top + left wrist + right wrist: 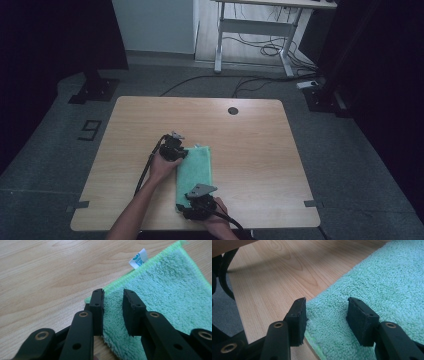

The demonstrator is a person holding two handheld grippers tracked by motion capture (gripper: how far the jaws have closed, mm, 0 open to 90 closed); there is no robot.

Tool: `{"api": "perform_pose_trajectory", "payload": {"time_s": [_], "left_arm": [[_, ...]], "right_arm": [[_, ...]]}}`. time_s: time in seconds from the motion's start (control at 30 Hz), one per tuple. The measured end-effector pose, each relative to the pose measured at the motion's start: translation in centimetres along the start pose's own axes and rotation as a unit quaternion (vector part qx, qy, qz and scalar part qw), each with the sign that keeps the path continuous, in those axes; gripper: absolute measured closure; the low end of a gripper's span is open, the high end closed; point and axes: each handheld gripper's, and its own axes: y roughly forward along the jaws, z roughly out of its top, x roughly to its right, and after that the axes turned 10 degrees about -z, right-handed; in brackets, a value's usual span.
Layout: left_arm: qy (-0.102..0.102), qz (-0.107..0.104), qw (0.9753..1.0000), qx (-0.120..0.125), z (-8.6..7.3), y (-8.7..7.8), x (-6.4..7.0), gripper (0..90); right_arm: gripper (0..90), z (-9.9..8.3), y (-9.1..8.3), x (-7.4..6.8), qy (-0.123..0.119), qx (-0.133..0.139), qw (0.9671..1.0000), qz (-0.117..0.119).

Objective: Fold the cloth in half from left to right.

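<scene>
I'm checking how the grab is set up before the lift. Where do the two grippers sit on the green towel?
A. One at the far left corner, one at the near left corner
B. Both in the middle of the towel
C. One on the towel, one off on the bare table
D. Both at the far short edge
A: in the high view the left gripper is at the far left corner of the green towel and the right gripper at its near left corner, each with open jaws straddling the edge.

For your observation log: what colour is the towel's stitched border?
Brighter green, edging the mint towel; left gripper view.
</scene>
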Motion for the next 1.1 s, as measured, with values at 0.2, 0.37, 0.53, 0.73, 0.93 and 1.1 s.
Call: {"api": "perform_pose_trajectory", "payload": {"time_s": [0.2,0.37,0.53,0.73,0.93,1.1], "left_arm": [[0.014,-0.007,0.9999,0.006,0.4,0.6,0.0,72.8],[0.014,-0.014,0.9998,0.006,0.9,1.0,0.1,72.7],[0.004,-0.026,0.9996,0.005,0.9,0.9,-0.2,72.0],[0.003,-0.025,0.9997,0.005,0.8,0.9,-0.2,71.9],[0.000,-0.023,0.9997,0.006,0.9,0.9,-0.1,71.7],[-0.003,-0.025,0.9997,0.006,0.9,0.9,-0.2,71.7]], "right_arm": [[51.9,0.0,0.1,0.3,0.012,0.000,0.9999,-0.005],[52.0,-0.2,-0.2,0.9,0.019,0.002,0.9998,-0.011],[51.9,0.6,-0.7,1.9,0.016,0.009,0.9998,0.001],[52.6,4.1,0.2,5.3,0.040,0.023,0.9987,-0.024],[50.7,6.0,3.3,7.0,0.031,0.021,0.9978,-0.055],[49.7,6.5,5.3,7.4,0.018,0.006,0.9972,-0.072]]}}
